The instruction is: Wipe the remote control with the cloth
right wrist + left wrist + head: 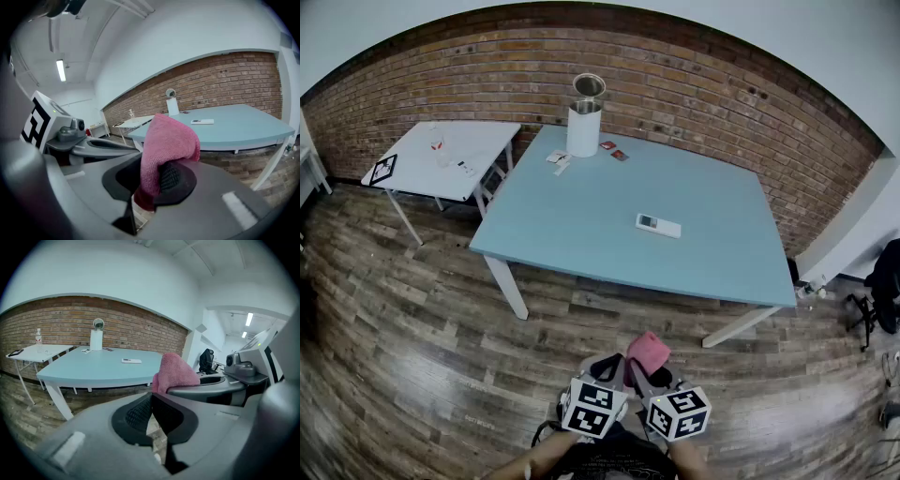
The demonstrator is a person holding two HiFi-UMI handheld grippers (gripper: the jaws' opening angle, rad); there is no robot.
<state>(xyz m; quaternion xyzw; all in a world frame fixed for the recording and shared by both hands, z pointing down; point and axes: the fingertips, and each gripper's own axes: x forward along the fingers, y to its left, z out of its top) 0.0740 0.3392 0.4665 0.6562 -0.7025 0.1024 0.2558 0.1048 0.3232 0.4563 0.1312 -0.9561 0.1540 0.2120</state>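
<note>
A white remote control (658,225) lies on the light blue table (581,234), right of its middle; it also shows far off as the remote (131,361) and the remote (202,122) in the gripper views. Both grippers hang low over the wooden floor, well short of the table's front edge. My right gripper (649,370) is shut on a pink cloth (166,145), which bunches up above its jaws as the cloth (647,352). My left gripper (607,367) sits just beside it, jaws shut with nothing between them; the cloth (174,373) shows to its right.
A white cylinder with a metal top (585,116) and small items (614,150) stand at the table's far edge. A small white table (441,159) stands at the left by the brick wall. A dark chair (886,281) is at the right.
</note>
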